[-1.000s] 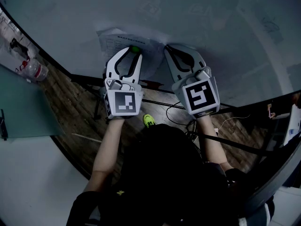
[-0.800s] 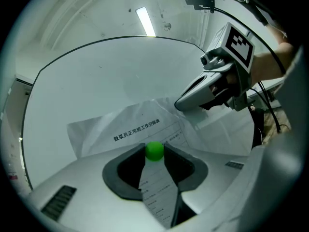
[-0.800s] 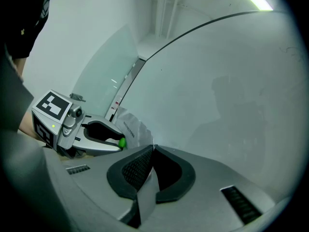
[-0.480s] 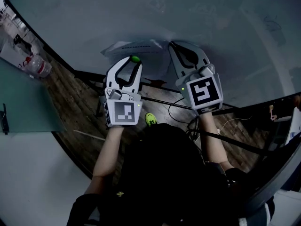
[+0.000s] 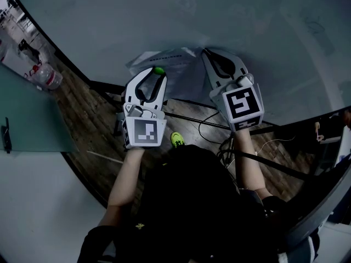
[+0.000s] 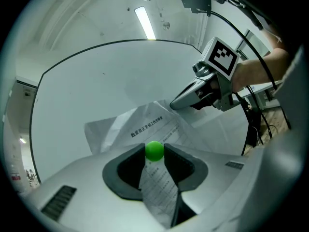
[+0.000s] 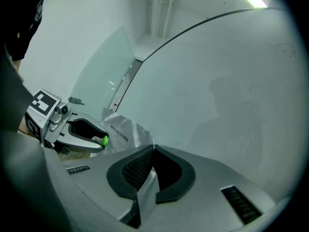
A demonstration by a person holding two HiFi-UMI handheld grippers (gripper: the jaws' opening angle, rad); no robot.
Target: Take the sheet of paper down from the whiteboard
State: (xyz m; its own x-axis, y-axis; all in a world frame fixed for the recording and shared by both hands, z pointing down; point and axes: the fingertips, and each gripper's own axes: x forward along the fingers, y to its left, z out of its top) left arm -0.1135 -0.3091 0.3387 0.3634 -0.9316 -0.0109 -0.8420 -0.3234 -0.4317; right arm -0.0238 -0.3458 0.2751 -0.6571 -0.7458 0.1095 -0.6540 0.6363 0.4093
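- Two grippers are up at the whiteboard (image 5: 164, 15), both busy around the centre of the head view.
- Left gripper (image 5: 156, 72): its jaws are clamped on a small green magnet (image 5: 158, 70), pinched right at the tips. In the left gripper view the magnet sits dead centre, squeezed between the dark pads.
- Right gripper (image 5: 208, 52): its jaws are pressed together on the sheet of paper (image 5: 176, 64). A strip of the sheet runs down through the closed pads in the right gripper view.
- The sheet is creased and buckled with its printed side facing out. It spans between the two gripper tips, just above centre in the head view and low on the board.
- In the left gripper view the paper fans out behind the magnet, and its far corner reaches the right gripper's tip, upper right of centre.
- A plastic bottle (image 5: 45, 76) shows at the left edge, wooden floor (image 5: 88, 119) runs lower left of the board, and a green shoe (image 5: 176, 140) sits below the grippers.
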